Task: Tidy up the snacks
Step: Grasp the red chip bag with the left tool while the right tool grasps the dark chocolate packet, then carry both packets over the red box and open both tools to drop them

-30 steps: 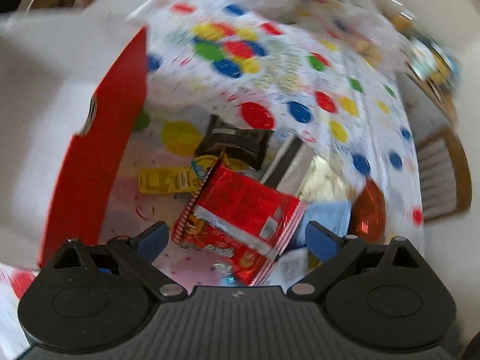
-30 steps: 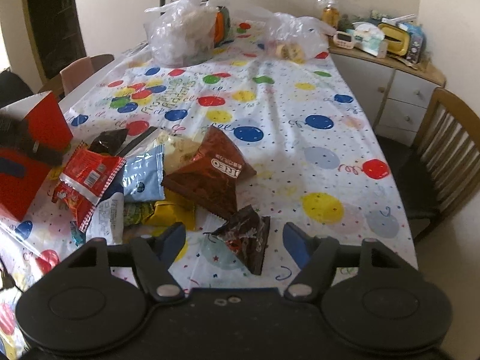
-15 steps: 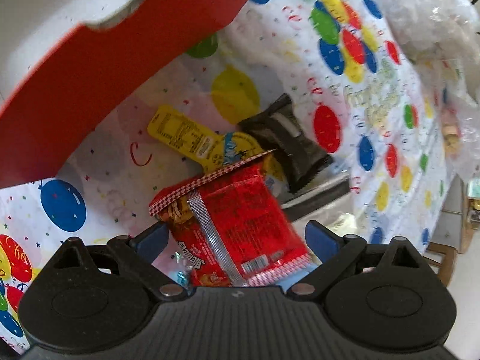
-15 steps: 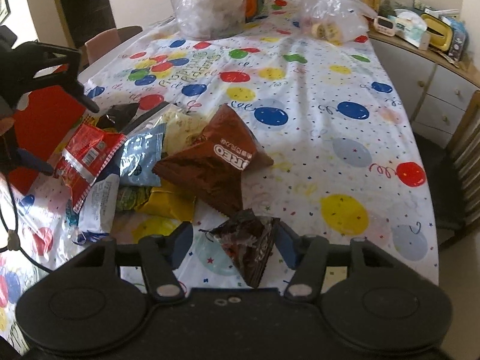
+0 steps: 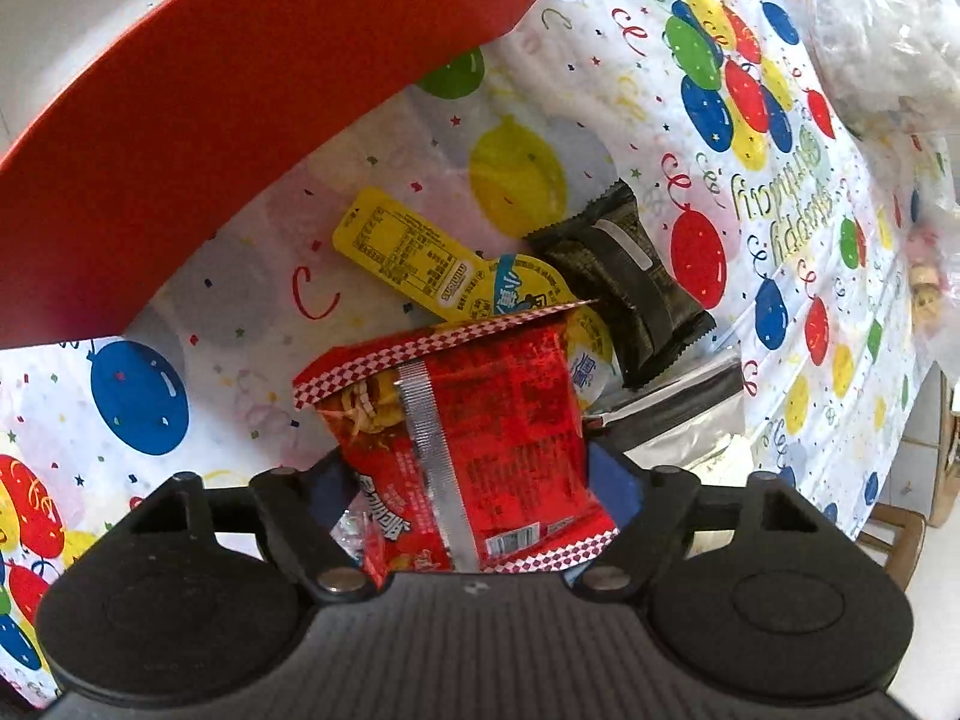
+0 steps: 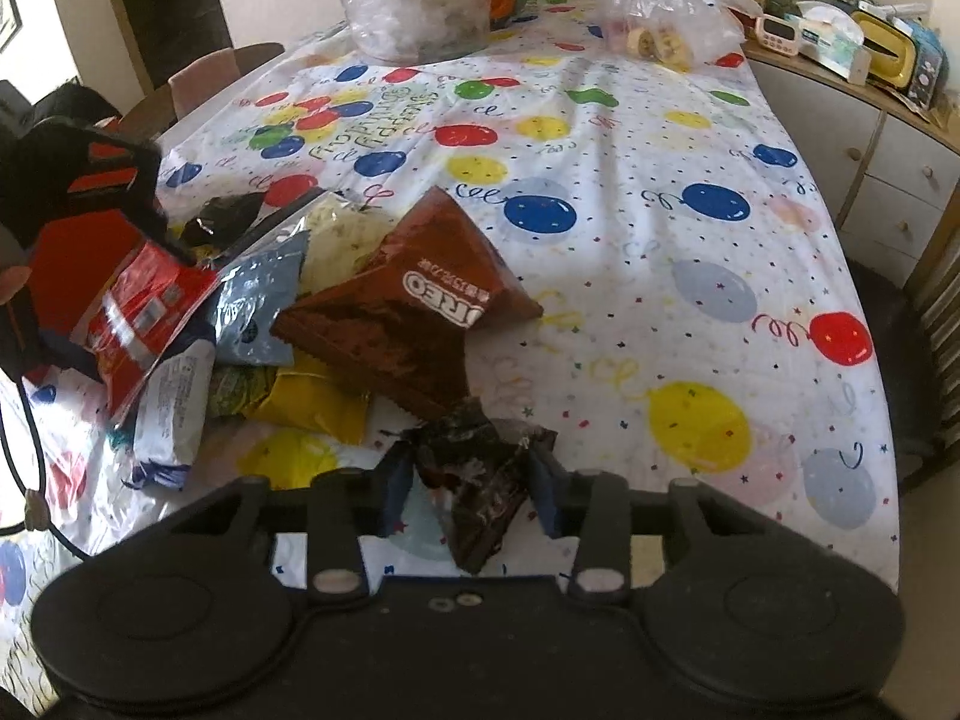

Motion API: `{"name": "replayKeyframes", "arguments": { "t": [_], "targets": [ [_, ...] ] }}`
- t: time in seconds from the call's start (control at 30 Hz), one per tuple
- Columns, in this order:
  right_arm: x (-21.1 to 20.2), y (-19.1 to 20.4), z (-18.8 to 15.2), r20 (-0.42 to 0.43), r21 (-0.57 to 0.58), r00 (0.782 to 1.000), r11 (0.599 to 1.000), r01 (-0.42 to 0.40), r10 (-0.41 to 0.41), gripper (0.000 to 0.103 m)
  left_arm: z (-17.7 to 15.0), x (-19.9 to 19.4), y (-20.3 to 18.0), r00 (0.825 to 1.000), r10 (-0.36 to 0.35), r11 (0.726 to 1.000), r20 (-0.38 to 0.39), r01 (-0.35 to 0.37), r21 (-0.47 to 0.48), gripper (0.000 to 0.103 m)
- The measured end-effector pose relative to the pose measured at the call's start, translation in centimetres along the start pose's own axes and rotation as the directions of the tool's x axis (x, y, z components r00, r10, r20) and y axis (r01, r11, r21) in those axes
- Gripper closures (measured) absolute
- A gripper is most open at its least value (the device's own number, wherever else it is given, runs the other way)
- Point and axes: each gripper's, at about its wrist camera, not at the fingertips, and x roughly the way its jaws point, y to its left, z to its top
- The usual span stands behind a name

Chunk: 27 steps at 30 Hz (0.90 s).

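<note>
My left gripper (image 5: pixel 474 474) is shut on a red noodle snack packet (image 5: pixel 468 420) and holds it tilted above the table; the packet also shows in the right wrist view (image 6: pixel 144 312). A red cardboard box (image 5: pixel 210 96) stands just left of it. My right gripper (image 6: pixel 471 474) is shut on a small dark crumpled wrapper (image 6: pixel 480 474) near the table's front edge. A pile of snacks lies between the grippers: a brown Oreo bag (image 6: pixel 408 312), a blue-grey pouch (image 6: pixel 258 306), a yellow packet (image 6: pixel 312 402) and a white packet (image 6: pixel 174 408).
A yellow Minions strip packet (image 5: pixel 420 258) and a black packet (image 5: pixel 630 282) lie under the left gripper. Clear plastic bags (image 6: pixel 420 6) sit at the table's far end. A sideboard (image 6: pixel 870 120) and a wooden chair (image 6: pixel 936 312) stand to the right.
Both grippers have closed: the left one on the red noodle packet, which is now lifted, and the right one on the dark wrapper. The left camera has swung toward the red box.
</note>
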Motion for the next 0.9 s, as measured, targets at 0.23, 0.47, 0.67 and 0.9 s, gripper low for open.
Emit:
{"name": "replayKeyframes", "arguments": {
  "t": [0.23,0.47,0.67,0.9],
  "targets": [
    [-0.3,0.3,-0.3,0.014,0.025,1.000,1.000,0.000,-0.001,0.076,-0.1,-0.8,1.2,0.999,-0.047,0.997,-0.005,0.047,0.066,0.033],
    [-1.5,0.8,-0.7,0.032,0.038,0.999,0.999,-0.004,0.002,0.077,-0.9,-2.3,2.6,0.998,-0.071,0.991,-0.003,0.070,0.113,0.034],
    [-3.1,1.5,-1.0,0.053,0.050,0.998,0.999,-0.019,0.016,0.077,-1.9,-3.8,3.7,0.993,-0.115,0.980,0.007,0.113,0.165,0.034],
    [-5.4,2.6,-0.9,0.089,0.045,0.994,0.997,-0.063,0.059,0.077,-4.3,-7.6,3.8,0.984,-0.173,0.943,0.047,0.151,0.295,0.034]
  ]
}}
